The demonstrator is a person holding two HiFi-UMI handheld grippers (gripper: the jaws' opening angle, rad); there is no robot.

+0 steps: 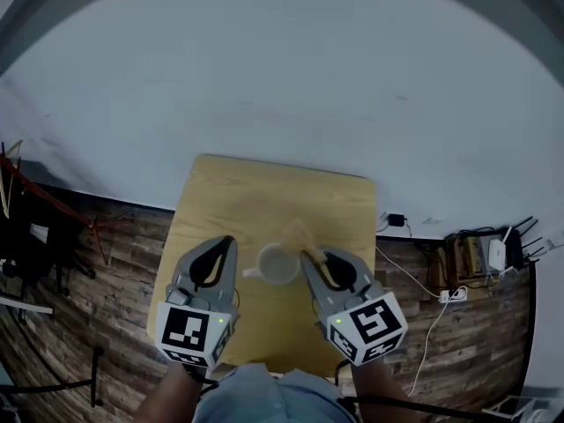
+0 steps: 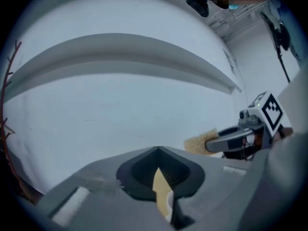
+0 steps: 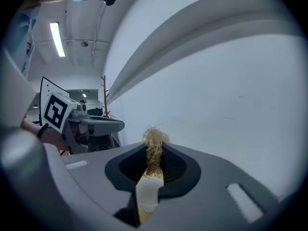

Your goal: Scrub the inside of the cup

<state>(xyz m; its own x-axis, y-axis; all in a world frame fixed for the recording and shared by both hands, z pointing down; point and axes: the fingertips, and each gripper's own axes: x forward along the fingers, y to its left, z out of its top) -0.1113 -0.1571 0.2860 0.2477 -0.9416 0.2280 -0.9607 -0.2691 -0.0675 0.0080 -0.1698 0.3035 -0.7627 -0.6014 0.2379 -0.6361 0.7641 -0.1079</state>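
A white cup [image 1: 278, 265] stands upright on the wooden table [image 1: 264, 196], its handle toward my left gripper [image 1: 227, 241]. That gripper hangs above the table just left of the cup, shut with nothing in it; in the left gripper view its jaws [image 2: 158, 149] meet at the tips. My right gripper [image 1: 308, 256] hovers right of the cup, shut on a wooden-handled brush. The brush's pale bristles [image 1: 298, 233] stick out past the fingertips over the cup's far rim. In the right gripper view the tuft [image 3: 155, 143] rises from between the jaws of the right gripper [image 3: 153, 154].
The table is small, with dark wood flooring [image 1: 115, 280] on both sides and a white wall [image 1: 282, 86] behind it. Cables and a power strip [image 1: 454, 293] lie on the floor at the right. A coat stand [image 1: 53, 205] is at the left.
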